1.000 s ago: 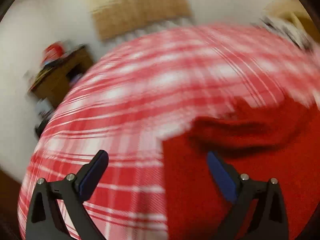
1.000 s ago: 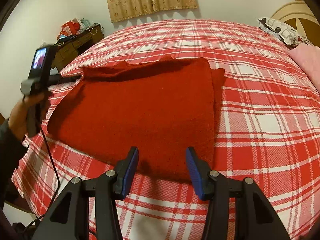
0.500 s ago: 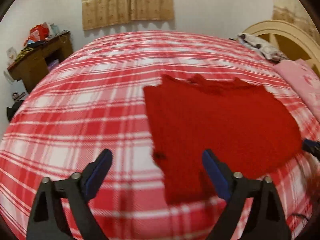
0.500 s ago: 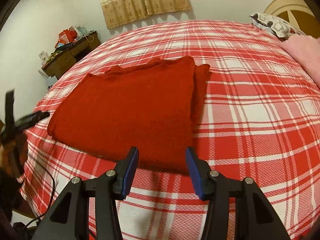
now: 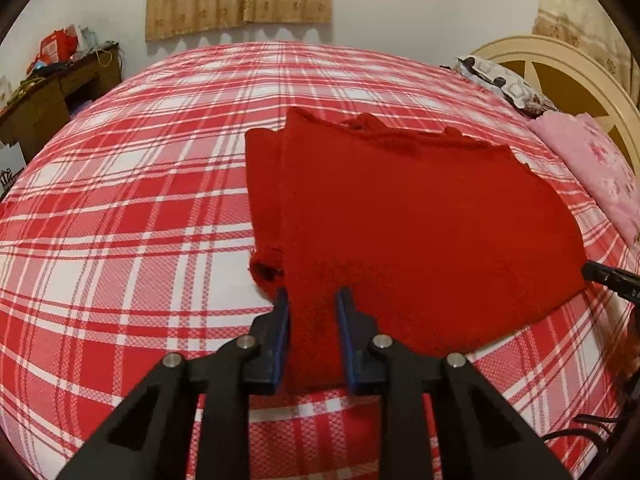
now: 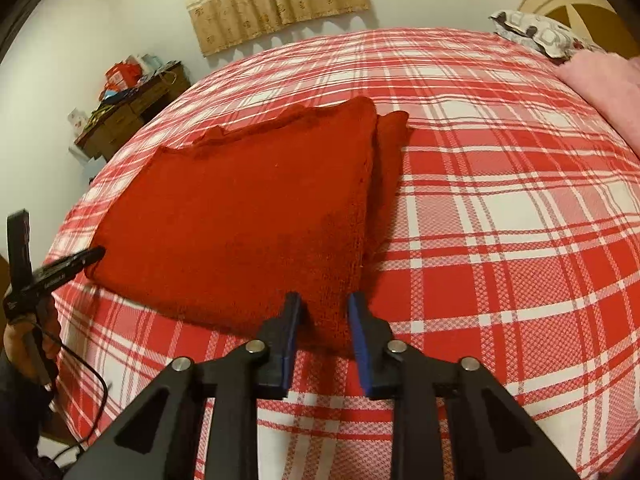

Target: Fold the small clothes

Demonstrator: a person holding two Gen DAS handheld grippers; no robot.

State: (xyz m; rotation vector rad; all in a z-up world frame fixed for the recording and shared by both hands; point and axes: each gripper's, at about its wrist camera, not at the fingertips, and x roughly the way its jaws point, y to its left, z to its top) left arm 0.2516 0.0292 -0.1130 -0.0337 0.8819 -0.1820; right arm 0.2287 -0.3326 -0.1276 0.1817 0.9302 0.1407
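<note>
A red knit sweater lies folded flat on the red-and-white plaid bed, sleeves tucked along its sides. My left gripper sits at the sweater's near left corner. Its jaws are closing, and the hem fills the gap between the blue pads. My right gripper sits at the near right corner, jaws also closing with the hem between them. Each gripper's tip shows at the edge of the other's view: the right one and the left one.
A pink blanket and a patterned pillow lie by the cream headboard. A cluttered wooden desk stands past the bed's far left. A hand holds the left gripper.
My left gripper swung across to the sweater's near left corner and its wide jaws narrowed onto the hem. My right gripper's jaws narrowed onto the near right corner.
</note>
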